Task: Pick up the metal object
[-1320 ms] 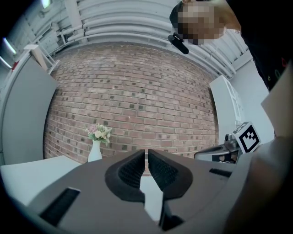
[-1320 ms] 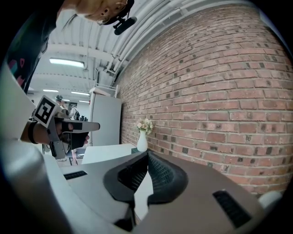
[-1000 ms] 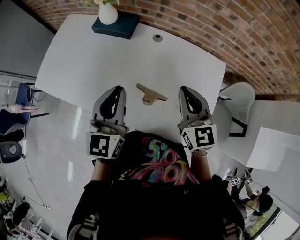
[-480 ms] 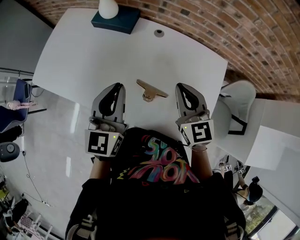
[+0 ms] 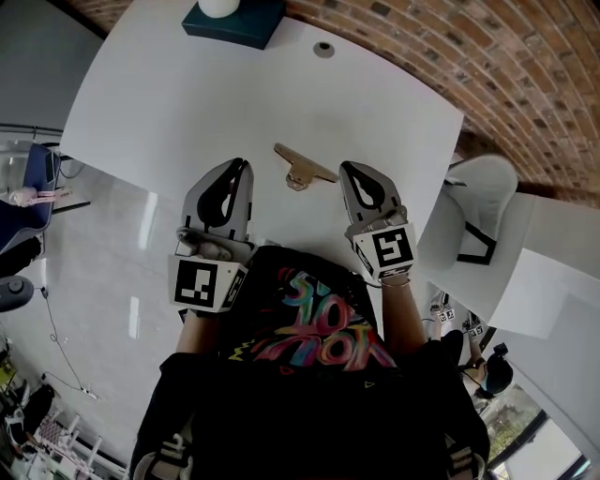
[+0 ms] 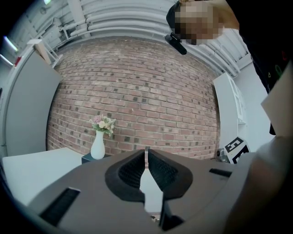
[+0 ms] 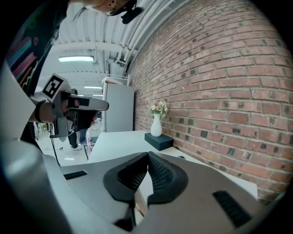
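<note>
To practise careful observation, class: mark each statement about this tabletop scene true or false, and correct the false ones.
1. The metal object lies on the white table, between the two tools. True.
2. The right tool holds the metal object. False: its jaws are shut on nothing, beside the object.
3. The left tool stands wide open. False: it is shut and empty.
4. A white vase stands on a dark box. True.
</note>
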### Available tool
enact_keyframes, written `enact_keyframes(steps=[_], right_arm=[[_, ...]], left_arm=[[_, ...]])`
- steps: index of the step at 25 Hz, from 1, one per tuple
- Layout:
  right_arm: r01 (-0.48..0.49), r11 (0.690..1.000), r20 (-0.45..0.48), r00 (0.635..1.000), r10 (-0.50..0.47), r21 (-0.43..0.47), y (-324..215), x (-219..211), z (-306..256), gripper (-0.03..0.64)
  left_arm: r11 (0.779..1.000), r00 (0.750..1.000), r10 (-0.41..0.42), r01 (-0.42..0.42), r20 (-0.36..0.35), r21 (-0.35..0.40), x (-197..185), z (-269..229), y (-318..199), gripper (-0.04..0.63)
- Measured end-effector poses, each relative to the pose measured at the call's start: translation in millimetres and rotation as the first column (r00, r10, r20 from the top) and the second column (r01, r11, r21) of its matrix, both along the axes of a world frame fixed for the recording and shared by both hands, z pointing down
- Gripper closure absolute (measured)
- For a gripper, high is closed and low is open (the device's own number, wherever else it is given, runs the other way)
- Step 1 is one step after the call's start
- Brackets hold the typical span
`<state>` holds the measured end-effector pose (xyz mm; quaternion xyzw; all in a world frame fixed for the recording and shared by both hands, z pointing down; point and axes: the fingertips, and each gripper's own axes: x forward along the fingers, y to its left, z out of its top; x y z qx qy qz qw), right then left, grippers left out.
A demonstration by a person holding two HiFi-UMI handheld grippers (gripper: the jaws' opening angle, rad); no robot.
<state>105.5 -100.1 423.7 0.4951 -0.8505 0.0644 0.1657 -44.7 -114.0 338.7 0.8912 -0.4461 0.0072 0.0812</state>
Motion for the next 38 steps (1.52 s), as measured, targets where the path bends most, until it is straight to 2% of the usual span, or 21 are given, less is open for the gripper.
enact_keyframes(steps=[3,6,11,21,25,26,29,34,38], right_arm=[[0.014,1.0,0.014,1.0,-0.014,-0.021,1,-3,19,0.6],[0.023,0.999,0.033,0.999,-0.021,-0.05,0,-2,41,0.6],[0.062,0.994,0.015,0.998,-0.061,-0.092,0,-7,76,0.598],[0.156,0.975,-0.005,0.987,-0.159,-0.157,3,-24,113,0.547],[0.208,0.963,-0.009,0.977,-0.213,-0.172,9,-34,122,0.471],[0.22,0.96,-0.017,0.974,-0.227,-0.173,10,-37,124,0.433],[0.25,0.951,-0.053,0.963,-0.263,-0.18,12,-43,132,0.374],[0.314,0.923,-0.092,0.936,-0.341,-0.223,14,-55,151,0.348],[0.319,0.919,-0.147,0.923,-0.357,-0.231,12,-60,166,0.348]], left_arm=[[1.0,1.0,-0.007,0.007,-0.011,0.013,-2,-1,2,0.555],[1.0,1.0,-0.021,0.021,0.01,-0.002,-5,5,4,0.555],[0.998,0.998,-0.062,0.063,0.015,-0.023,-11,15,6,0.555],[0.997,0.998,-0.07,0.071,0.005,-0.038,-9,27,11,0.555],[0.998,0.998,-0.06,0.06,-0.006,-0.009,-8,28,9,0.555],[0.998,0.998,-0.06,0.06,-0.002,-0.018,-8,31,9,0.555],[0.996,0.998,-0.067,0.069,0.021,-0.064,-10,41,8,0.555],[0.993,0.997,-0.072,0.075,0.033,-0.094,-10,50,9,0.555],[0.995,0.997,-0.078,0.078,0.004,-0.061,-9,43,7,0.555]])
